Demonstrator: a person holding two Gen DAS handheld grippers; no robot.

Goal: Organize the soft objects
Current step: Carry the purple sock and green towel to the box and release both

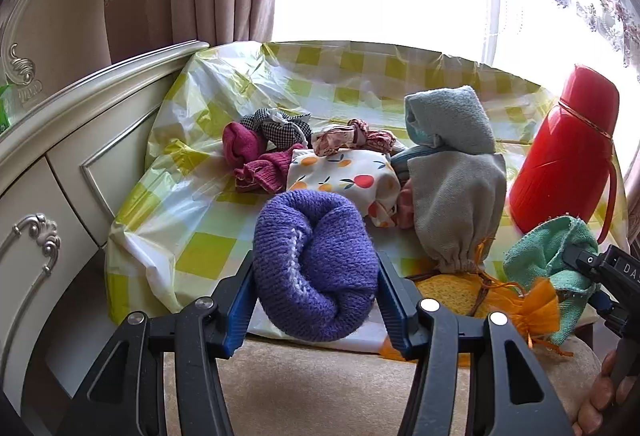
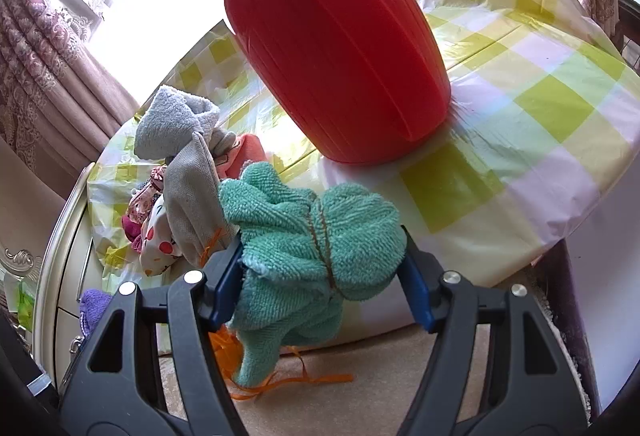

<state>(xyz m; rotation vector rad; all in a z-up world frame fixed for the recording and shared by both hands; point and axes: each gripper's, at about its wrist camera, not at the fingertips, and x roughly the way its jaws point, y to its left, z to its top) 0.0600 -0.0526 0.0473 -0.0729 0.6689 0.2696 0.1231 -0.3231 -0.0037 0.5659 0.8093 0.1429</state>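
A rolled purple knit piece (image 1: 316, 268) sits between the blue pads of my left gripper (image 1: 316, 300), which is shut on it just above the table's near edge. My right gripper (image 2: 324, 276) is shut on a bunched green terry cloth (image 2: 316, 236), part of which hangs below the pads. In the left wrist view the green terry cloth (image 1: 548, 252) and the right gripper (image 1: 580, 268) show at the far right. A pile of soft things lies behind: a grey drawstring pouch (image 1: 456, 204), a pale blue towel (image 1: 448, 116), a fruit-print cloth (image 1: 344, 176) and a magenta sock (image 1: 248, 152).
A tall red thermos (image 2: 336, 48) stands on the yellow-checked plastic tablecloth (image 2: 552, 108), close behind the green cloth. An orange mesh bag (image 1: 536, 308) lies at the table's near edge. A cream cabinet (image 1: 60, 156) borders the left side. A beige surface (image 1: 320, 388) lies below.
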